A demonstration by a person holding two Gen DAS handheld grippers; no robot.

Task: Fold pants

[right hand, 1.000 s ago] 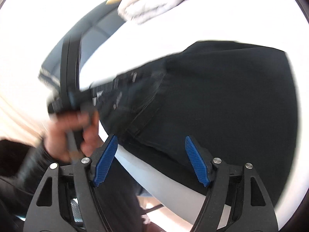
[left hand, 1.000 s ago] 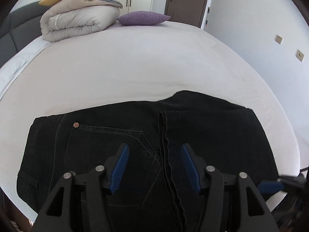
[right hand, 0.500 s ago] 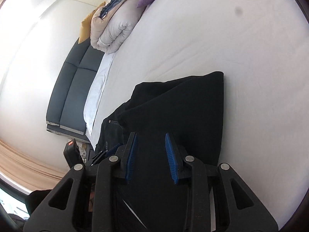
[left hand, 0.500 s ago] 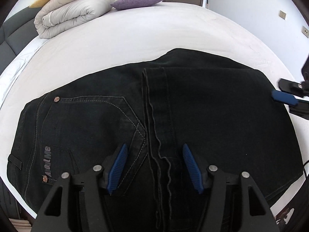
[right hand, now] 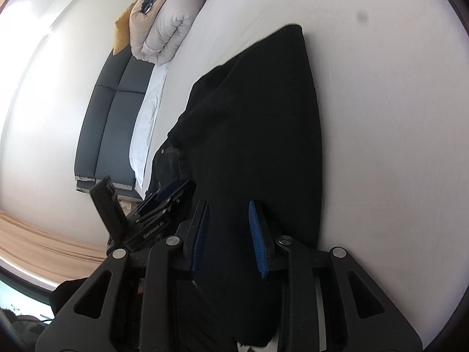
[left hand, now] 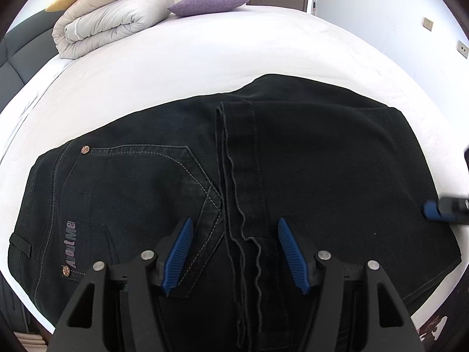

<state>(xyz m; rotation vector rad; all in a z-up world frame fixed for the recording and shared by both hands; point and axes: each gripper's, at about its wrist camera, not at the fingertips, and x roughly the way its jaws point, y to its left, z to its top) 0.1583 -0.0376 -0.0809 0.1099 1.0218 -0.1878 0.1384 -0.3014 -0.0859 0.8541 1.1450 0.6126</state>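
Black jeans point(left hand: 322, 161) lie folded on the white bed point(left hand: 205, 58), with a back pocket and rivets at the left and the leg hems running down the middle. My left gripper point(left hand: 234, 249) hovers open just above those hems, nothing between its blue pads. My right gripper point(right hand: 230, 234) is rolled on its side at the right edge of the jeans point(right hand: 258, 117). Its jaws are closing with the dark fabric filling the narrow gap between them. One of its blue pads shows at the jeans' right edge point(left hand: 431, 209) in the left wrist view.
A rolled beige duvet point(left hand: 111, 23) and a purple pillow point(left hand: 209, 3) sit at the far end of the bed. A dark grey headboard point(right hand: 111, 135) runs along the left side. The white wall point(left hand: 381, 14) stands close on the right.
The right gripper swung from the near bed edge to the jeans' right edge, rolled sideways and narrowed its jaws. The left gripper sank closer over the hems and stayed open.
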